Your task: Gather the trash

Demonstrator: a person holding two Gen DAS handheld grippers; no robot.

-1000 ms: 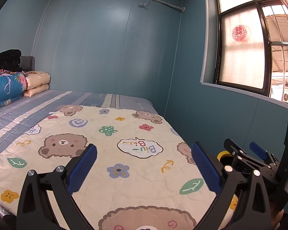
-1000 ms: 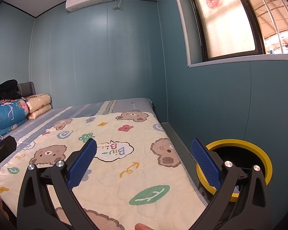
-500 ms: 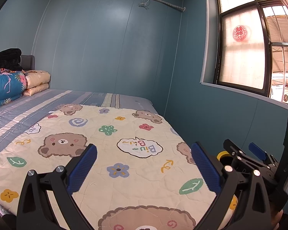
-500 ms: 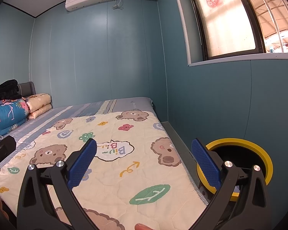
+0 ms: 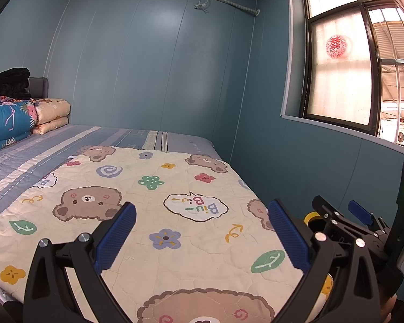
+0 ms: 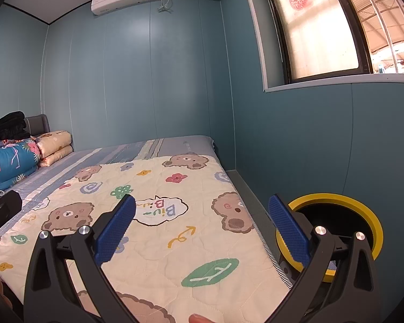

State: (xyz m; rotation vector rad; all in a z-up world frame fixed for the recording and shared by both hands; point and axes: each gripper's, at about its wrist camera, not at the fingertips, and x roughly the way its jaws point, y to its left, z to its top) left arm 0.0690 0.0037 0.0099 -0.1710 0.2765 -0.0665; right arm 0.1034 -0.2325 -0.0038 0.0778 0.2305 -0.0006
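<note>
A round bin with a yellow rim (image 6: pixel 334 196) and black inside stands on the floor between the bed and the right wall. My right gripper (image 6: pixel 202 231) hovers open over the bed's near right corner, its right finger in front of the bin. My left gripper (image 5: pixel 202 235) is open and empty above the cartoon bear quilt (image 5: pixel 153 210). The right gripper's body (image 5: pixel 363 228) shows at the lower right of the left wrist view, with a sliver of the bin's yellow rim (image 5: pixel 309 216) behind it. No loose trash shows on the quilt.
Folded blankets (image 5: pixel 10 123) and dark clothes (image 5: pixel 8 83) are stacked at the bed's head on the far left. A blue wall (image 6: pixel 323 140) and a window (image 5: pixel 342 75) run along the right. A narrow floor strip (image 6: pixel 245 185) separates bed and wall.
Both views have drifted only slightly; the grippers stay open and nothing was taken hold of.
</note>
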